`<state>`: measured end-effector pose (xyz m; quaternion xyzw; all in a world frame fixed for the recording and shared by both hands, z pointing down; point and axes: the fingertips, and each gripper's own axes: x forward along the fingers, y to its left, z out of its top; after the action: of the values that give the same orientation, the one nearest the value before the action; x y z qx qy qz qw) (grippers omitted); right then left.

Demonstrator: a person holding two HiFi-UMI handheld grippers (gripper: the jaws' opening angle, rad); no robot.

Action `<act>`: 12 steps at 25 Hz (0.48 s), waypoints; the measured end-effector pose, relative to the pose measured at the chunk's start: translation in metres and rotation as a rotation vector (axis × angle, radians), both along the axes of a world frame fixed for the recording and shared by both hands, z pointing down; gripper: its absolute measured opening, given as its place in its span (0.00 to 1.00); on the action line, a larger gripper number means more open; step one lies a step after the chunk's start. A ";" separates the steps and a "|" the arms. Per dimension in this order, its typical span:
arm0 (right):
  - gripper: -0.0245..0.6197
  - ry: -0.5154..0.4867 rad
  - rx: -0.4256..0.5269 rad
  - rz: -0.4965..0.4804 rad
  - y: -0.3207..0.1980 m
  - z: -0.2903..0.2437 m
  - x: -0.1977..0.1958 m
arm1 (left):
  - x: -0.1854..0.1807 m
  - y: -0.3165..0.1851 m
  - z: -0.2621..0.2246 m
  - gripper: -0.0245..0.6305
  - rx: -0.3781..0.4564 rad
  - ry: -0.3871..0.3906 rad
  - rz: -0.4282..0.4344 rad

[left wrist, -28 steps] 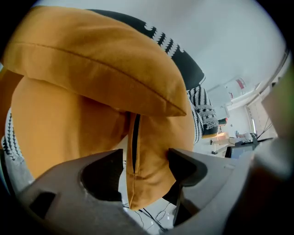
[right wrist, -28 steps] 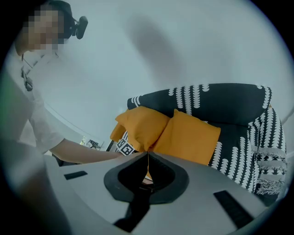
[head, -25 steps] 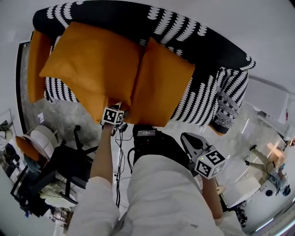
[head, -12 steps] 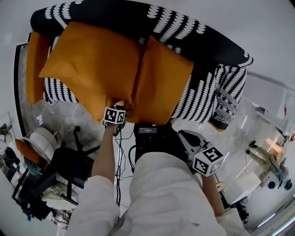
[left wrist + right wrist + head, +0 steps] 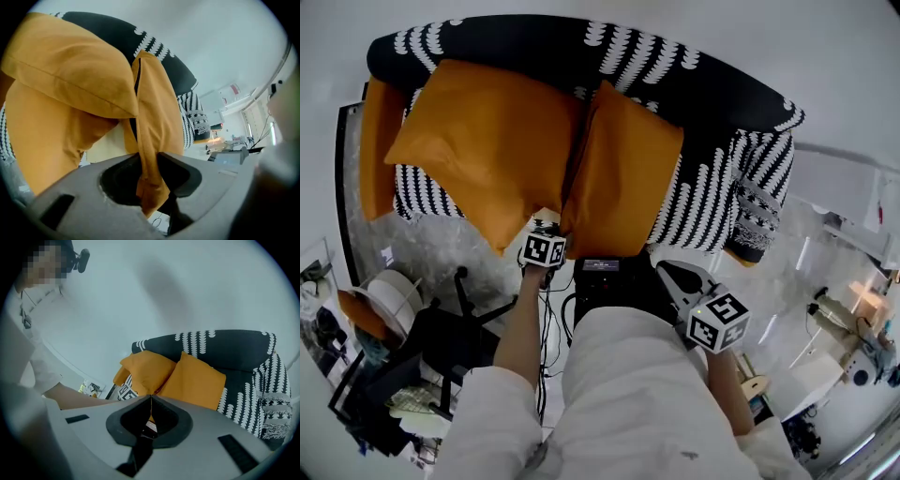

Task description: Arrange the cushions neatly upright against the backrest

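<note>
Leaning askew on the backrest (image 5: pixel 675 75), the left cushion (image 5: pixel 487 141) overlaps its neighbour; the left gripper (image 5: pixel 149 161), whose jaws have just been closing, pinches the lower corner of the right cushion (image 5: pixel 623 173). So thin a bite of fabric may slip, or a hard pull may drag that cushion off the seat, while the right gripper (image 5: pixel 150 401) hangs clenched and empty

Left cushion (image 5: pixel 478 141) and right cushion (image 5: pixel 623 169) touch edge to edge and cover the left and middle of the sofa (image 5: pixel 581 47) seat. A third cushion (image 5: pixel 377 141) fills the left end. The seat between the right cushion and the right armrest (image 5: pixel 759 211) is bare. On the floor in front of the sofa, a black box (image 5: pixel 600 274), cables (image 5: pixel 546 319) and a black chair (image 5: pixel 441 337) obstruct low approach.
</note>
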<state>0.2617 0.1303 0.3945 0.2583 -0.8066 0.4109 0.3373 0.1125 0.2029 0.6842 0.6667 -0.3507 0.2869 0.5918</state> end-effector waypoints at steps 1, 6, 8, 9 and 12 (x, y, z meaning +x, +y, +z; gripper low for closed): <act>0.05 -0.007 0.004 0.003 0.002 -0.002 0.003 | 0.005 0.001 -0.003 0.23 0.006 -0.008 0.006; 0.05 -0.046 0.030 0.050 0.007 -0.007 0.034 | 0.023 0.001 -0.018 0.19 0.025 -0.052 0.016; 0.05 -0.061 0.045 0.082 0.010 -0.009 0.054 | 0.032 0.000 -0.024 0.19 0.029 -0.070 0.028; 0.05 -0.070 0.054 0.100 0.013 -0.011 0.065 | 0.036 0.000 -0.027 0.19 0.036 -0.086 0.039; 0.05 -0.096 0.080 0.148 0.025 -0.017 0.102 | 0.056 0.004 -0.041 0.19 0.072 -0.158 0.085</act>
<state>0.3640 0.1551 0.3777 0.3105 -0.8163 0.4141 0.2564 0.1683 0.2068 0.6434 0.6772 -0.3778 0.3503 0.5253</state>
